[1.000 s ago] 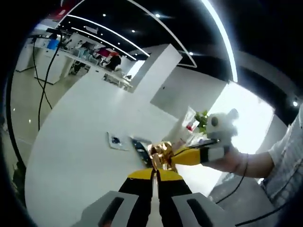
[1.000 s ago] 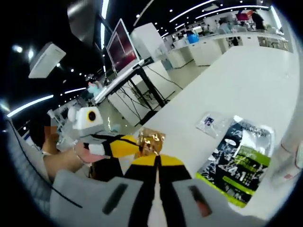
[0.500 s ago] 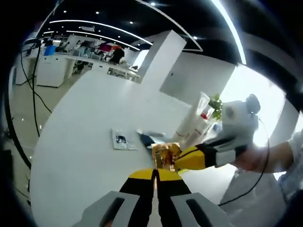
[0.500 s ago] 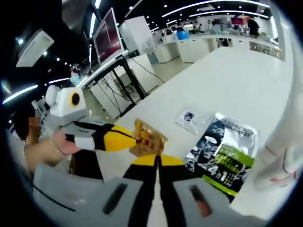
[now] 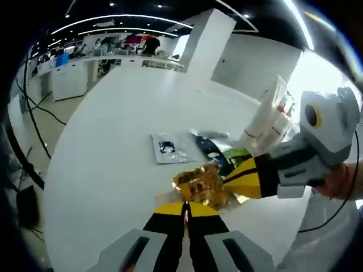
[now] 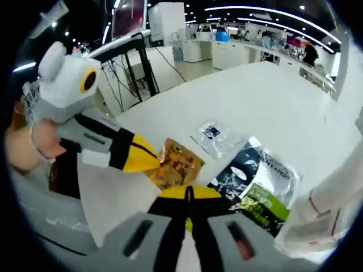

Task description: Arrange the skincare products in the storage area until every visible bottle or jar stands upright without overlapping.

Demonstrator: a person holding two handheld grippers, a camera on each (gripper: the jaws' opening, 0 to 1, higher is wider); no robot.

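Together, the left claw point(image 5: 185, 205) and right claw point(image 6: 187, 190) each pinch an edge of one gold foil sachet point(image 5: 199, 185) above the white surface point(image 5: 108, 147). Just beyond it lie a dark green-labelled pouch point(image 6: 258, 187) and a small clear packet point(image 6: 215, 137)

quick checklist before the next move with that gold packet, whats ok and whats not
1. Left tool shut on the gold packet: ok.
2. Right tool shut on the same packet: ok.
3. Packet off the white table or resting on it: cannot tell.
4. Black and green sachet lying flat beside the packet, not under it: ok.
5. Small clear sachet lying apart from the others: ok.
6. White tube standing upright: cannot tell, it shows tilted by the fisheye.
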